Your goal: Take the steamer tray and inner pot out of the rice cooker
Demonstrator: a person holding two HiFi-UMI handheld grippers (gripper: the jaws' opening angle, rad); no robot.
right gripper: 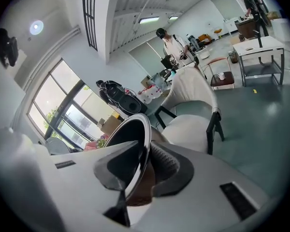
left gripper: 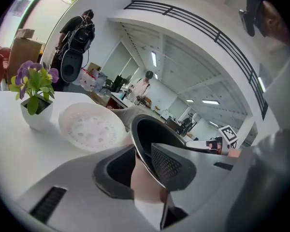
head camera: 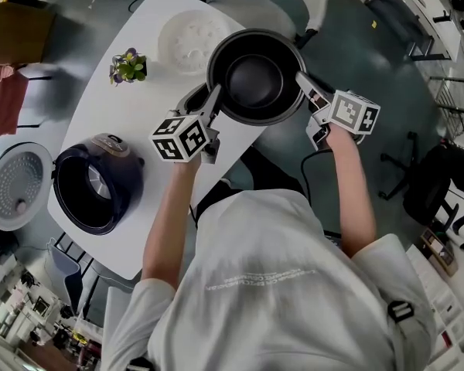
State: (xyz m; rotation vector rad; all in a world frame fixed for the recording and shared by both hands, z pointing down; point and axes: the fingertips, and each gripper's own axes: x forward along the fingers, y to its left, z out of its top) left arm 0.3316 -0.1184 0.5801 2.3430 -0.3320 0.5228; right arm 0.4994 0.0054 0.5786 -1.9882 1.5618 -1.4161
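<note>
The person wears a white short-sleeved shirt [head camera: 278, 284] with one line of faint pale print across the back. The left gripper [head camera: 213, 101] and right gripper [head camera: 302, 80] each carry a white cube [head camera: 182, 137] bearing black square markers. Jaw bodies are smooth and light grey; the pads [left gripper: 168, 164] are dark grey with a fine dimpled texture.

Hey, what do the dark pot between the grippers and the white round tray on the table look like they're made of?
Inner pot: likely metal with a dark, nonstick-looking coating inside, smooth and slightly glossy. Its thin rim shines bright like bare metal in both gripper views.
Steamer tray: probably plastic, milky white and matte, with small holes moulded through its floor.
</note>
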